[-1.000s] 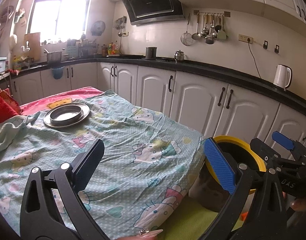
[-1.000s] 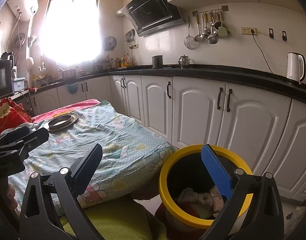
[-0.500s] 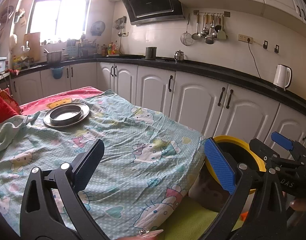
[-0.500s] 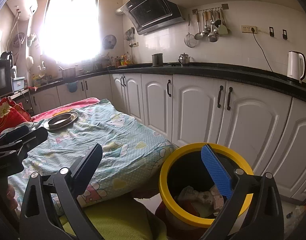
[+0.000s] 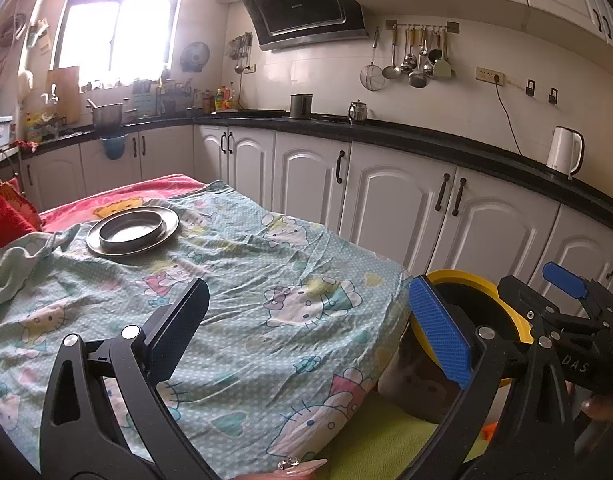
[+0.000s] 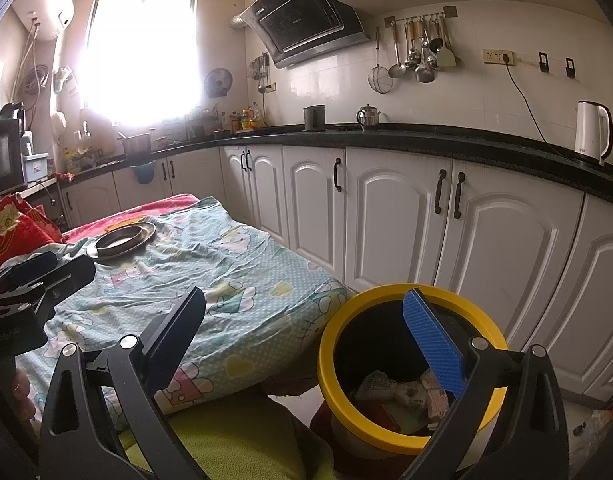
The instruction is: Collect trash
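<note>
Beside the bed's near corner, the yellow-rimmed bin (image 6: 410, 368) stands on the floor and holds crumpled paper trash (image 6: 402, 394) at its bottom. My right gripper (image 6: 302, 340) hovers over the bin, its fingers (image 6: 432, 344) spread wide and grasping nothing. My left gripper (image 5: 306, 336) hangs above the cartoon-print bedsheet (image 5: 246, 280), fingers (image 5: 440, 330) likewise released and empty. A metal bowl (image 5: 131, 232) sits inside a metal plate (image 5: 106, 249) at the sheet's far end; the bowl appears empty. An electric kettle (image 6: 592, 132) stands on the black counter (image 6: 426, 138). Compared with one second ago, both grippers and the bin contents show no visible change in position.
</note>
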Tool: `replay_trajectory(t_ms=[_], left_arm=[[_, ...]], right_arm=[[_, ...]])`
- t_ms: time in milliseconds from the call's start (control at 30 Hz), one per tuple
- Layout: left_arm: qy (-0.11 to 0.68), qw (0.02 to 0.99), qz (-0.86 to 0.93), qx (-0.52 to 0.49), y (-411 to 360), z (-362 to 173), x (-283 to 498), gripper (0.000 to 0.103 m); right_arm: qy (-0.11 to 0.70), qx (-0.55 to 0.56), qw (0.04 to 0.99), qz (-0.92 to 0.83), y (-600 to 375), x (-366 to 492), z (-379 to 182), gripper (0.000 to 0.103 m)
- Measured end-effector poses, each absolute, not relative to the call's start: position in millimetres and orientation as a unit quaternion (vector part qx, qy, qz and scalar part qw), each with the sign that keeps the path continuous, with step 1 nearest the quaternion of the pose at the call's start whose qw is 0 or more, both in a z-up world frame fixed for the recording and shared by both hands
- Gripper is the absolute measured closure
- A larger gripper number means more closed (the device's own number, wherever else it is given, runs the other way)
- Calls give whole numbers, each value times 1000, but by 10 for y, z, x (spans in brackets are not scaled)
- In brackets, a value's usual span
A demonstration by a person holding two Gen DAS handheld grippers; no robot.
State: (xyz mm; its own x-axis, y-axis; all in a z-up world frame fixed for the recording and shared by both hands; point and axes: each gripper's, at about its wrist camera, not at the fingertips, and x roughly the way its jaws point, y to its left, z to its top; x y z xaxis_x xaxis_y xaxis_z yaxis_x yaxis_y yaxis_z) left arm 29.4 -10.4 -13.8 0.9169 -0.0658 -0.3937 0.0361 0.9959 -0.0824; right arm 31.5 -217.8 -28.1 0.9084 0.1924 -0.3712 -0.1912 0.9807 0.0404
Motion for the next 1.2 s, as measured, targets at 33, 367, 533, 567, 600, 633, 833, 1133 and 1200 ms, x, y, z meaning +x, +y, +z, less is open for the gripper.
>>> replay_trajectory(t_ms=[33,367,533,567,600,633,833,1133,1200], left_arm=[[202,978,-26,-36,-104,-138,294,11],[202,978,-26,-36,-107,-139,294,11],[202,978,-26,-36,-106,-137,293,11],[202,978,-26,-36,-106,-138,293,11],[203,978,-26,-36,-108,-140,294,11],[202,978,-26,-37,-107,-139,294,11],[209,976,-35,-41,-101,-162,309,11],[237,969,2,-76,176,-212,346,11],[253,963,32,-91,449,-242,327,11]], right_arm=[[190,2,977,98,-2179,317,-279,6],[190,2,977,98,-2181,313,-282,6],[190,2,977,98,-2181,312,-281,6],[191,2,977,98,-2180,313,-282,6],[190,2,977,98,-2182,314,-279,6],[190,2,977,98,-2182,312,-279,6],[191,2,977,98,-2182,316,-277,6],[205,-9,971,124,-2089,370,-278,6],[210,-12,965,156,-1950,410,-223,6]])
